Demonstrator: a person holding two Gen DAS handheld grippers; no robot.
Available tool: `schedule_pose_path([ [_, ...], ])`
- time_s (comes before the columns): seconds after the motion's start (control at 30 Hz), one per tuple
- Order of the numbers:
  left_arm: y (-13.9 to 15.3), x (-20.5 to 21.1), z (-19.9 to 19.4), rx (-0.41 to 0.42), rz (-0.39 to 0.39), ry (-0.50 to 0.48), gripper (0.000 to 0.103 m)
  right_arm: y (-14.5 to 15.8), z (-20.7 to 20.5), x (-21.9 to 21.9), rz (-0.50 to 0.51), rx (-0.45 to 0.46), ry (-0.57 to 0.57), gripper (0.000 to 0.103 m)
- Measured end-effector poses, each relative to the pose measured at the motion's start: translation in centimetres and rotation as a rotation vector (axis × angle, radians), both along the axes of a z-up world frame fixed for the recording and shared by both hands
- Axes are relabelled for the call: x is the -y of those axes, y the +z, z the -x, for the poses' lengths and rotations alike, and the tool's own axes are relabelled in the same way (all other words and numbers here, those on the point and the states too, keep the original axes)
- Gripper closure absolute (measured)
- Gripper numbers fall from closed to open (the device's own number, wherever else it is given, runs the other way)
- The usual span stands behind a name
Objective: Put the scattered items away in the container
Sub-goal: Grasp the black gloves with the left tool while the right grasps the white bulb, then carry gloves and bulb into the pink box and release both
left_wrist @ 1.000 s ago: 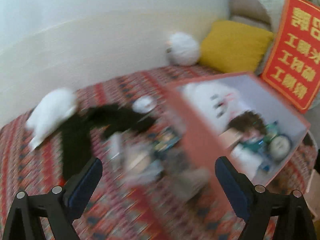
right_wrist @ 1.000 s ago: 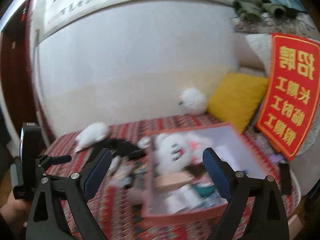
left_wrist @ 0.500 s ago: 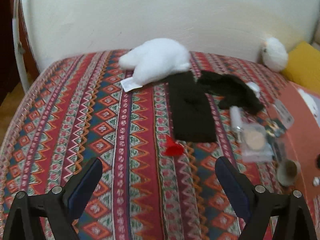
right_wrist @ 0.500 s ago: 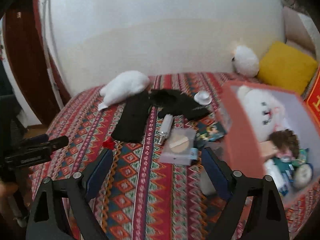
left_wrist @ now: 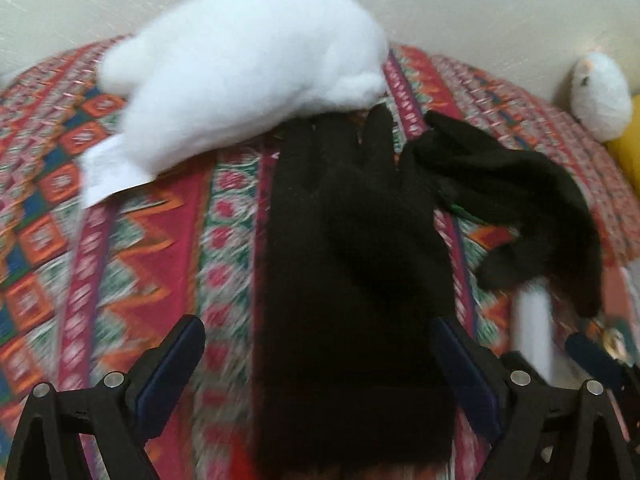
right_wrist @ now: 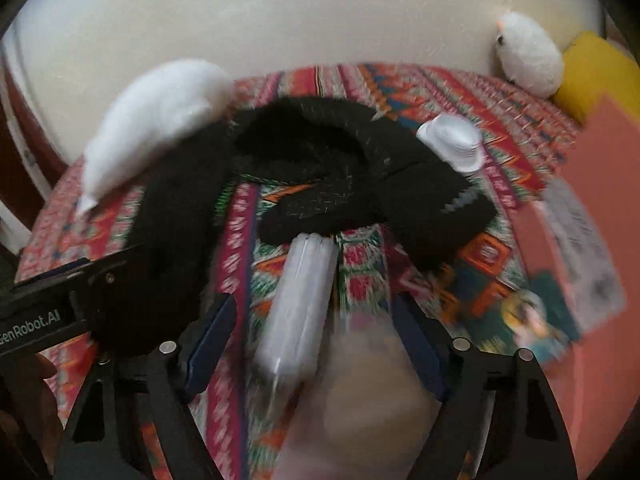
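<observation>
Two black knit gloves (left_wrist: 352, 264) — fuzzy, limp

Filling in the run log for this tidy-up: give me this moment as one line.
left gripper: open, jaws straddling flat black knit glove | right gripper: open, over clear plastic tube | nothing gripped yet | patterned red bedspread

A glove (left_wrist: 352, 248) lies flat on the bedspread (left_wrist: 132, 240), a plush toy (left_wrist: 244, 68) touching its fingertips behind.
</observation>
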State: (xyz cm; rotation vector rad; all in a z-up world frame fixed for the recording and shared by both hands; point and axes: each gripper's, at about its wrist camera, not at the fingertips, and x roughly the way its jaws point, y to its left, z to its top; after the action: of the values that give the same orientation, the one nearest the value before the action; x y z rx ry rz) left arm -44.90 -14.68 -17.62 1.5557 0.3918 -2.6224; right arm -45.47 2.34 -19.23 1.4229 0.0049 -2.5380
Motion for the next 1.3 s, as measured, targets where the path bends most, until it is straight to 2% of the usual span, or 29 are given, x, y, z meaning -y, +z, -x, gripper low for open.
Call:
schedule_pose_path([
  [0.03, -0.7, -0.2, 0.7, 0.014, 0.002, -0.002, 0.006, 0.1, 0.0, 0.0, 0.0, -0.005, 0.009, 0.033],
  [0.07, -1.3, -0.7, 1.4, 0.018, 0.027, -0.003, 0.0, 0.1, -0.1, -0.1, 0.0, -0.01, 0.017, 0.059],
  [0.1, -1.3, -1.2, 1.1, 0.017, 0.041, -0.009, 0.001, 0.2, -0.1, -0.1, 0.0, -0.015, 0.026, 0.07],
  [0.13, -1.0, -1.3, 0.2, 0.015, 0.038, -0.017, 0.001, 0.3, -0.2, -0.1, 0.0, -0.02, 0.035, 0.075],
  [0.2, -0.3, -1.7, -1.6, 0.012, 0.033, -0.034, 0.007, 0.4, -0.2, -0.2, 0.0, -0.031, 0.052, 0.075],
  [0.23, 0.1, -1.9, -2.5, 0.011, 0.03, -0.043, 0.023, 0.5, -0.3, -0.2, 0.001, -0.036, 0.061, 0.075],
  [0.27, 0.4, -2.1, -3.4, 0.01, 0.027, -0.051, 0.054, 0.6, -0.3, -0.2, 0.001, -0.041, 0.069, 0.075],
  [0.3, 0.8, -2.2, -4.3, 0.008, 0.024, -0.06, 0.074, 0.9, -0.7, -0.5, 0.007, -0.043, 0.072, 0.075],
  [0.33, 1.1, -2.4, -5.2, 0.007, 0.021, -0.068, 0.089, 1.4, -1.7, -0.9, 0.019, -0.044, 0.072, 0.075],
  [0.63, 4.3, -4.0, -13.3, -0.006, -0.004, -0.145, 0.09, 6.6, -15.6, -4.3, 0.115, -0.078, 0.099, 0.075],
  [0.83, 7.1, -4.8, -23.9, -0.053, -0.013, -0.18, 0.09, 10.0, -24.9, -6.5, 0.18, -0.1, 0.118, 0.075],
  [1.0, 8.4, -6.3, -31.8, -0.083, -0.015, -0.228, 0.089, 10.4, -33.0, -7.6, 0.194, -0.091, 0.15, 0.075],
  [1.3, 8.2, -10.2, -43.2, -0.099, -0.032, -0.316, 0.089, 10.5, -45.3, -11.0, 0.203, -0.087, 0.165, 0.075],
])
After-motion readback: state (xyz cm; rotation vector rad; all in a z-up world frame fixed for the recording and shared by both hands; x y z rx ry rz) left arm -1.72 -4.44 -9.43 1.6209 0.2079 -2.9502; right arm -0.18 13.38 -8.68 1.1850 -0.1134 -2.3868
